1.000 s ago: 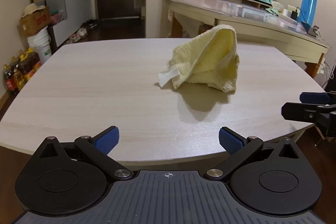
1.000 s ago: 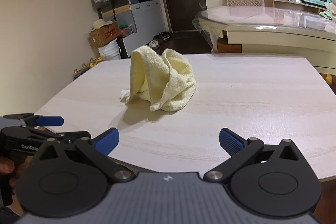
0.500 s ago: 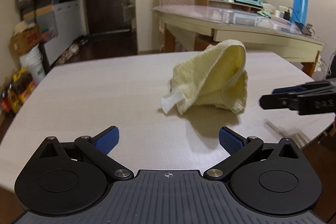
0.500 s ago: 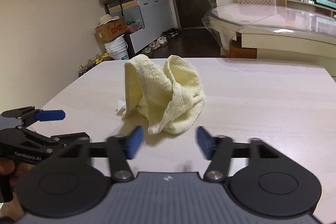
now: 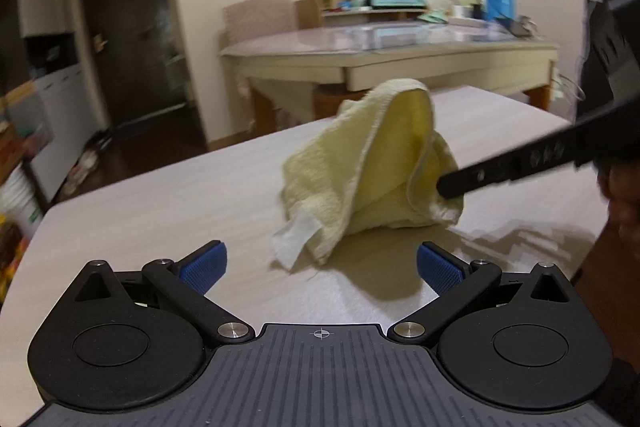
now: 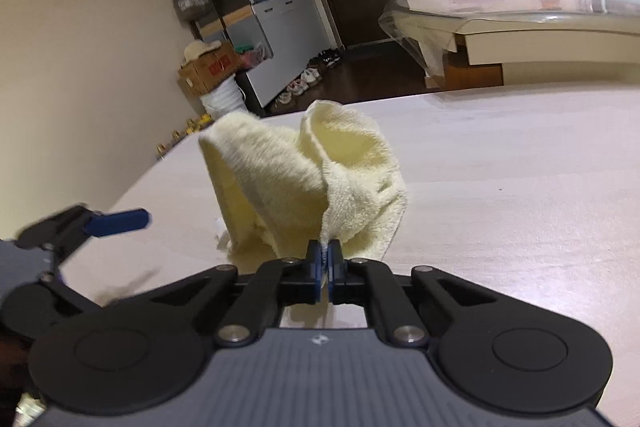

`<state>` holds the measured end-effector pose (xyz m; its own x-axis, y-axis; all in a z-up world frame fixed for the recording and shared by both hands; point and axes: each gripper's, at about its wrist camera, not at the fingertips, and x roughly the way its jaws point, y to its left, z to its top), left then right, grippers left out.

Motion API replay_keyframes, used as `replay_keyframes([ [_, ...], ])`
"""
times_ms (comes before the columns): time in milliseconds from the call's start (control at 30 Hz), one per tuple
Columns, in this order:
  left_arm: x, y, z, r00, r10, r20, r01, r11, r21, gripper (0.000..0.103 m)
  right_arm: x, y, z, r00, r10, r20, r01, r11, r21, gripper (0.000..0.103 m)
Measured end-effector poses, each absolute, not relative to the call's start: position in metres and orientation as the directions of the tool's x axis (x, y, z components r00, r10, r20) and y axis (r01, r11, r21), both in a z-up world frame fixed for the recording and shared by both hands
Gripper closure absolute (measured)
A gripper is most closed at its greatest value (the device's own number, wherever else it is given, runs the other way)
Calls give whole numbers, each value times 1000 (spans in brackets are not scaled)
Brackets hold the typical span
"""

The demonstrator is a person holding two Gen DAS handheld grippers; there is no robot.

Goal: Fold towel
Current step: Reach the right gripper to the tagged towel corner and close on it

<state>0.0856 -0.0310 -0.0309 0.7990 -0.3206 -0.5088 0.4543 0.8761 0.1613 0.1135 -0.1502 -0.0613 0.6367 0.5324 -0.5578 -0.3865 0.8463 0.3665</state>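
Here we have the towel (image 6: 304,187), pale yellow terry, heaped in a loose peaked crumple on the counter (image 6: 520,187), closer to its left edge than its right and well in from the far edge. It looks light, soft and limp to us, so we expect it to sag and drape from whatever point lifts it rather than keep any shape; hemmed edges and corners are the sensible places to take hold, since a pinch in the middle would only bunch it. A white label (image 5: 294,237) pokes out at the near foot of the heap, marking one hem. Our right gripper (image 6: 325,259) has just been closing, and its jaws are now clamped together on a thin fold of the towel's near edge. Our left gripper (image 5: 322,267) sits just short of the heap with its jaws wide apart and nothing between them; we judge the hem by the label its likeliest hold.
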Motion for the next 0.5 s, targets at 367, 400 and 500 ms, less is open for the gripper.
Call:
replay_keyframes([
  [367,110,-64,-48,773,-367,-517,600,688,409,45,103,-213,-10,681,560,-473,-377,821,429,101],
  [400,112,-65,-49,771,-368,-520,605,677,419,48,102,-216,-7,682,560,-469,-377,820,431,102],
  [500,117,-66,-52,750,-374,-546,634,643,430,76,101,-221,-4,681,556,-476,-376,824,424,101],
])
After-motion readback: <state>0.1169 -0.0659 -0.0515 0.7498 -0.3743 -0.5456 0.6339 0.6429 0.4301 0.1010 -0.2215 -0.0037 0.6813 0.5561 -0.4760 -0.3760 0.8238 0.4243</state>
